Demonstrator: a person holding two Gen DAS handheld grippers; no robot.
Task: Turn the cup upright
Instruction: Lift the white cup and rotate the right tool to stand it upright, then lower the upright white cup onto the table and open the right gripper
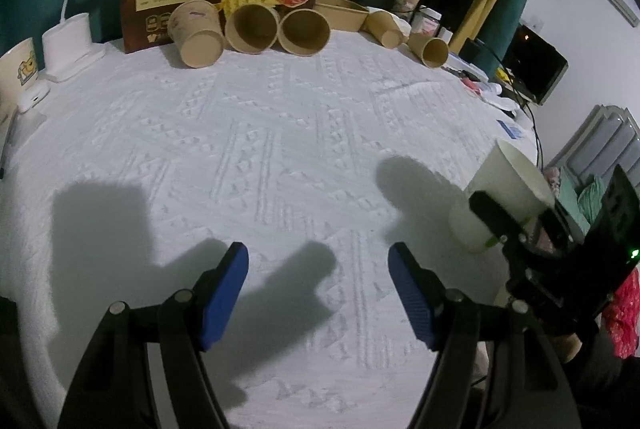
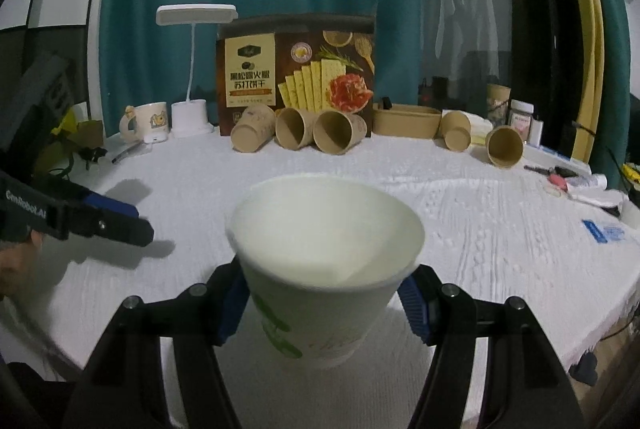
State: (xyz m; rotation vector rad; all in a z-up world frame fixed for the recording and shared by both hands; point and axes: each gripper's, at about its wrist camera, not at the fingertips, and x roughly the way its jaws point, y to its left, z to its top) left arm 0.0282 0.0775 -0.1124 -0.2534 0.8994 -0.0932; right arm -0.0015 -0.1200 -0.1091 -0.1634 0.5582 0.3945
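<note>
Right gripper (image 2: 324,303): its blue-padded fingers (image 2: 231,305) are clamping the white paper cup (image 2: 320,269) on both sides, holding it mouth-up near the front of the table.
Cup: it is sitting roughly upright, tilting slightly, green print showing on its wall; whether its base is touching the cloth cannot be told.
Left gripper (image 1: 318,289): it is hovering over bare cloth with its fingers spread wide and nothing between them, the cup well off to its right.
Table (image 1: 280,133): a white textured cloth is covering it.
Background: brown paper cups (image 2: 336,131) are lying on their sides before a cracker box (image 2: 296,69), beside a white desk lamp (image 2: 192,69).
</note>
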